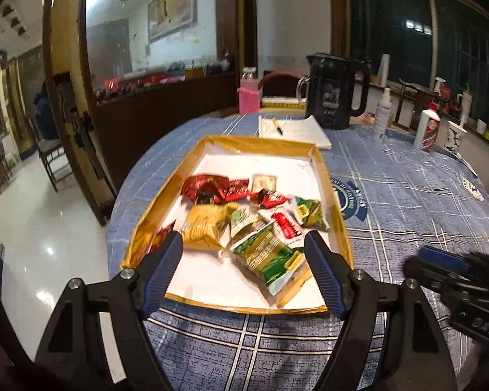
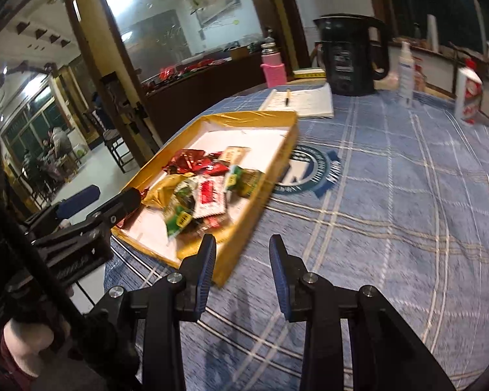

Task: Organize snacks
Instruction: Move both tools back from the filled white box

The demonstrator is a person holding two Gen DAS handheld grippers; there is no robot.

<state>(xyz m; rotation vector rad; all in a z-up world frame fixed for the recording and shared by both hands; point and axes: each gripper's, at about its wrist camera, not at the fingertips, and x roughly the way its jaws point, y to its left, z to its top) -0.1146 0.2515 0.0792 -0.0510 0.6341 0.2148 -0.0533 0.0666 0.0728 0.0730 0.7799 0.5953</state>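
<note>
We see the tray, a shallow gold-rimmed box, lying on the blue checked worktop close to its left edge, where the cloth drops off to the tiled floor. The snacks lie heaped inside the tray, mostly toward its near right corner; the far half of its white base is bare. Our left gripper hovers over the tray's near rim, jaws wide apart with nothing between them. Our right gripper sits just right of the tray's near corner, jaws slightly apart and empty. Right of the tray the cloth lies open. A kettle, notebook and bottles stand along the far edge.
</note>
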